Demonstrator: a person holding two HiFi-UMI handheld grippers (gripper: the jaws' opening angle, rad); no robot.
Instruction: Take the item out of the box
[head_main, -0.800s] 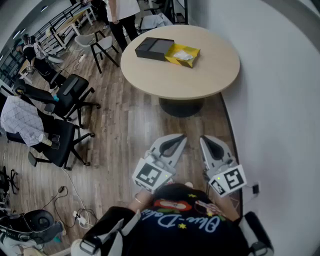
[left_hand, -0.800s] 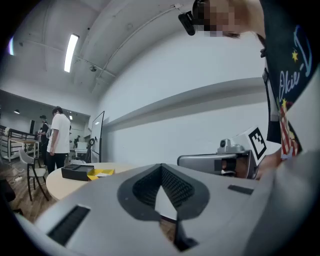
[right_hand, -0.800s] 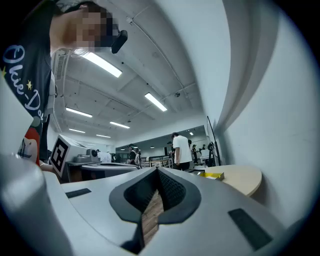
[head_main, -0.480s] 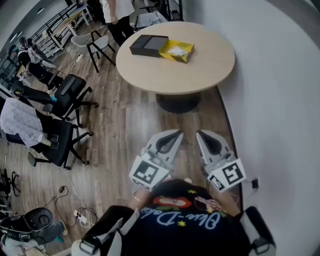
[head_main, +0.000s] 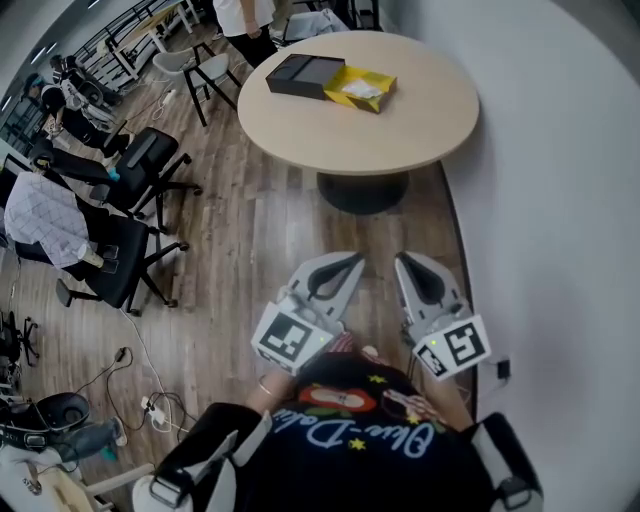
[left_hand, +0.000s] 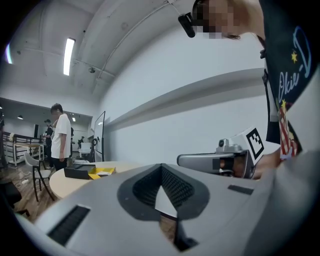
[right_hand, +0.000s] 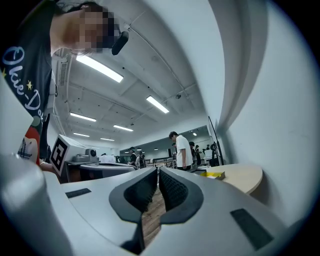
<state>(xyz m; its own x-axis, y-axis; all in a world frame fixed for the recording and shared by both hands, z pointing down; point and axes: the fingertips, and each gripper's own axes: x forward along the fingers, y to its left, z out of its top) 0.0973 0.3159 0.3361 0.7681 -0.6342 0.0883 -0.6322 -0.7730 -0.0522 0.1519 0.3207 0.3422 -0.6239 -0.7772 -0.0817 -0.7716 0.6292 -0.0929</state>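
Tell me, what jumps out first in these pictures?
A bright yellow open box with something white inside sits against a black box on the far side of a round table. Nearer the person, the left gripper and right gripper hang side by side over the wooden floor, jaws shut and empty, well short of the table.

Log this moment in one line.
left gripper: shut, empty | right gripper: shut, empty | box: on table, untouched, well ahead of both

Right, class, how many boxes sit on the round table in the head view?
2. A black box lies near the table's far left edge; an open yellow box sits against its right side, holding something white.
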